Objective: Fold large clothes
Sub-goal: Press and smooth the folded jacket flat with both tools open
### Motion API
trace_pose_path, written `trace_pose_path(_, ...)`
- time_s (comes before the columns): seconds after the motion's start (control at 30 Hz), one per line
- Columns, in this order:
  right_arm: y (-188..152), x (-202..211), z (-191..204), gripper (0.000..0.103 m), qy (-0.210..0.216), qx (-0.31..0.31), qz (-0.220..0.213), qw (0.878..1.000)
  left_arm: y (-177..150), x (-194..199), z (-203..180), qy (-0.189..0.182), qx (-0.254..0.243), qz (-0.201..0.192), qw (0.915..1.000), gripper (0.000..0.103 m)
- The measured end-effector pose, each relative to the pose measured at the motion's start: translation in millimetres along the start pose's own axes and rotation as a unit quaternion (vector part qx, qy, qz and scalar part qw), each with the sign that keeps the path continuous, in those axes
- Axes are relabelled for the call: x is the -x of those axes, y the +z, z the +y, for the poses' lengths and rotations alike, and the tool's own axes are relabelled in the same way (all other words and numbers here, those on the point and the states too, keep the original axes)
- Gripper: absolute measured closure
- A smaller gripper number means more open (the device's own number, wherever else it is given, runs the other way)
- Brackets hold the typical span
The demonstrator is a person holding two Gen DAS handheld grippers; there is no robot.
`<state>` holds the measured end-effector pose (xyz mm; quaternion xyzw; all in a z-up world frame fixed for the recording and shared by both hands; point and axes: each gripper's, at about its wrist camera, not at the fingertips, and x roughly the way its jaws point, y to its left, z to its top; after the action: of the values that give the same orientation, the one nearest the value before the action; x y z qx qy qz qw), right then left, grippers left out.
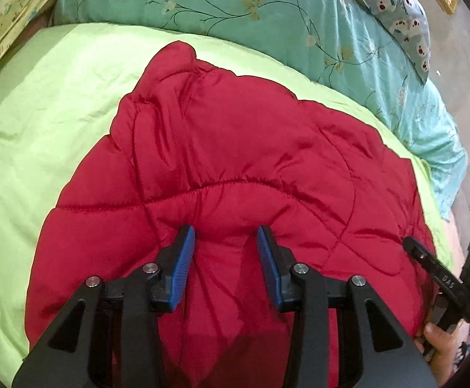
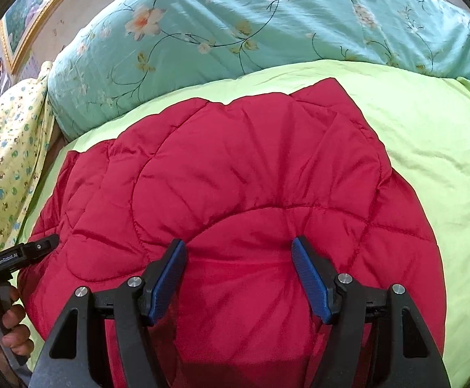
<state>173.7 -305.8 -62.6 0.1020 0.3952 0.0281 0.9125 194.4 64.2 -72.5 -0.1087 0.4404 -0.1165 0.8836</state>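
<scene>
Bare sheet around jacket

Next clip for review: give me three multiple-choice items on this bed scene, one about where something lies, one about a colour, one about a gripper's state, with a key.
1. Where does the red quilted jacket lie?
A. on the lime-green sheet
B. on the floor
C. on a chair

2. What colour are the pads on the gripper fingers?
A. white
B. blue
C. orange

3. How do the jaws of the right gripper stand?
A. clamped on a pillow
B. fully shut with nothing between
C. apart, with jacket fabric bulging between them

Key:
1 A, green sheet shows around the jacket's edges in both views.
2 B, blue ribbed pads line the fingers of both the right gripper and the left gripper.
3 C, a wide gap separates the pads over the red fabric.
</scene>
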Motion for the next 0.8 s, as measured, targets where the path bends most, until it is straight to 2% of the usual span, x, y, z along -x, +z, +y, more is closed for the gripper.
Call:
trace_pose_path(0.17, -0.8, 0.3, -2.3, 0.034, 0.000, -0.004, -0.004, 1.000, 0.6, -0.2, -1.8, 0.008, -0.006, -0.004, 0.9999, 0.064)
trace_pose_path(0.27, -1.1, 4.2, 1.2, 0.034, -0.013, -0.003, -0.002, 1.000, 0.3, 0.1, -5.0, 0.020, -0.015, -0.005, 0.9997, 0.064)
trace_pose_path(0.4, -5.1, 25.3, 11.0, 0.032, -0.031, 0.003, -0.011, 0.999, -0.9, 0.3, -9.3, 0.034, -0.023, -0.008, 0.9991, 0.064)
trace_pose_path(0.57, -12.0, 47.5, 26.6, 0.032, -0.021, 0.030, -0.020, 0.999, -3.7, 3.6, -18.1, 0.061, -0.035, -0.010, 0.9975, 0.064)
trace_pose_path(0.7, -16.6, 27.8, 31.5, 0.030, -0.037, 0.057, 0.017, 0.998, -7.1, 10.4, -24.0, 0.077, -0.045, -0.009, 0.9959, 0.064)
trace_pose_path(0.8, -20.1, 14.2, 27.2, 0.027, -0.035, 0.055, 0.020, 0.998, -8.8, 14.9, -22.8, 0.074, -0.044, -0.005, 0.9963, 0.064)
